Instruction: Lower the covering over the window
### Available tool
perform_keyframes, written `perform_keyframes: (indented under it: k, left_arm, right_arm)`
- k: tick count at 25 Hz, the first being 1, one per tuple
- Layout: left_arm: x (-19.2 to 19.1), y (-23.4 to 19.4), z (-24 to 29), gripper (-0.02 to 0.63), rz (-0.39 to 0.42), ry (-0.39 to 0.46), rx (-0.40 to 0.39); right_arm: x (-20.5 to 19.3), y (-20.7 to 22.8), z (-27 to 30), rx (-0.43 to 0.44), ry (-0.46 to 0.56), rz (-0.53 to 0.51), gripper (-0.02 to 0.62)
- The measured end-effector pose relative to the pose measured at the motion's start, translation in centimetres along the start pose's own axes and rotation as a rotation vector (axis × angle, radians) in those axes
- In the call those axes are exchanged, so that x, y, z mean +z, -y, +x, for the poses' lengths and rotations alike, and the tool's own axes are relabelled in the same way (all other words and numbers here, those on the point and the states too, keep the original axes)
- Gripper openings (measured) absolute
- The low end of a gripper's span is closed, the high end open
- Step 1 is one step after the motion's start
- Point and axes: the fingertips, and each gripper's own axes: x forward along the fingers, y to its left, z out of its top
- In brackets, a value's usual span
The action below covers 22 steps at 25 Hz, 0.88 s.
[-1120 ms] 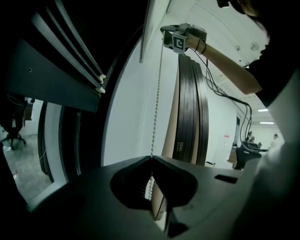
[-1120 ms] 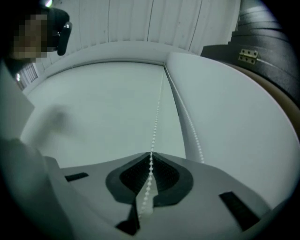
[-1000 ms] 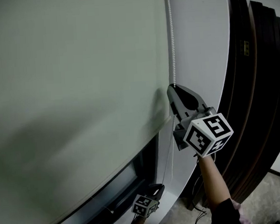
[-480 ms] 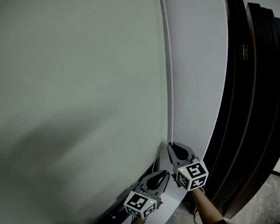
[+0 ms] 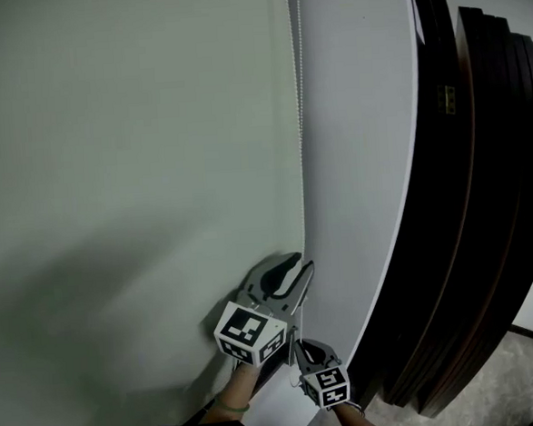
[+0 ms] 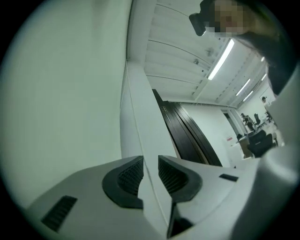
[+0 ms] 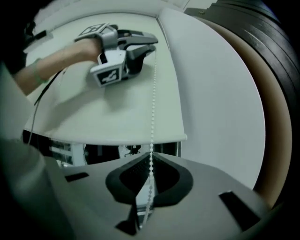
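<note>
Roller blind [image 5: 136, 171] covers most of the window; the right gripper view shows glass still bare below its hem. Right gripper [image 5: 305, 345], low by the frame, is clamped on the bead chain [image 5: 300, 114]. Left gripper [image 5: 300, 269], just above it, has its jaws slightly parted and the chain runs between them unpinched. We judge the left should grip before the right releases, then pull straight down. No containers in view.

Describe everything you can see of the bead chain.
The bead chain is a thin string of small white beads, plastic by the look. It hangs straight and taut along the right edge of the blind and runs out of view at the top. Low down, the right gripper is shut on it. Higher up, the open jaws of the left gripper straddle a strand without pressing it.
</note>
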Motion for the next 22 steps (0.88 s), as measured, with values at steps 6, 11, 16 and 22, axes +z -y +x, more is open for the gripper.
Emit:
perform_keyframes:
  k: [6, 11, 16, 22]
  left_arm:
    - [4.2, -0.6, 0.6, 0.084, 0.036, 0.068, 0.011]
    - [5.5, -0.2, 0.5, 0.036, 0.032, 0.098, 0.004]
    - [5.4, -0.5, -0.1, 0.014, -0.020, 0.123, 0.025]
    - [5.8, -0.8, -1.4, 0.009, -0.033, 0.163, 0.069]
  right_arm:
    - [-8.0, -2.2, -1.9, 0.004, -0.130, 0.070, 0.018]
    - [-7.8, -2.7, -2.0, 0.014, -0.139, 0.071, 0.018]
    - [-7.9, -2.2, -3.3, 0.018, -0.143, 0.066, 0.020]
    - [-5.1, 0.3, -5.0, -0.003, -0.111, 0.039, 0.020]
